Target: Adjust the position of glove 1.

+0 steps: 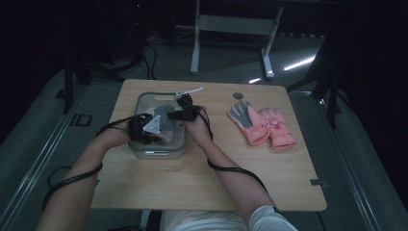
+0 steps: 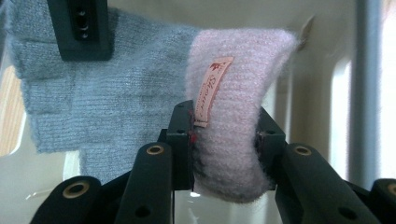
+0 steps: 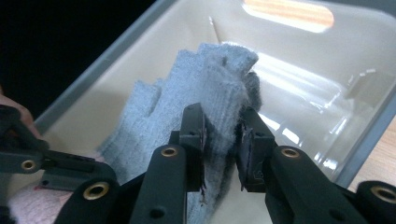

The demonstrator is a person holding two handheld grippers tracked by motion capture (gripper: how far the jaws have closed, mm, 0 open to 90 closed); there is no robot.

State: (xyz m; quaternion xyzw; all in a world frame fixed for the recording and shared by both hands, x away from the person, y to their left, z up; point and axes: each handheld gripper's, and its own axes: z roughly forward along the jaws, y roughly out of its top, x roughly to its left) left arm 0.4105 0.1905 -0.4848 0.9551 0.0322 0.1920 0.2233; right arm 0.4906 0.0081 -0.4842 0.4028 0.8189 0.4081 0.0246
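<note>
1. A clear bin (image 1: 144, 151) sits on the left part of the tabletop (image 1: 192, 178).
2. The left hand-held gripper (image 1: 156, 131) is over the near side of the bin.
3. In the left gripper view, this hand-held gripper (image 2: 225, 140) has its jaws closed tight on the pink cuff (image 2: 243, 93) of a glove.
4. The cuff is squeezed between the two pads, and a small tag (image 2: 212, 91) hangs on it.
5. The right hand-held gripper (image 1: 179, 111) is over the far side of the bin, just beside the left one.
6. In the right gripper view, this hand-held gripper (image 3: 223, 142) pinches the grey glove (image 3: 205, 98) between its jaws.
7. The grey glove hangs inside the bin (image 3: 327, 60), with its fingers pointing to the far wall.
8. The grey glove (image 2: 93, 93) also shows in the left gripper view, just left of the pink cuff.
9. A pair of pink and grey gloves (image 1: 262, 124) lies flat on the right part of the tabletop, well apart from the bin.
10. Both arms of the person come in from the near edge.
</note>
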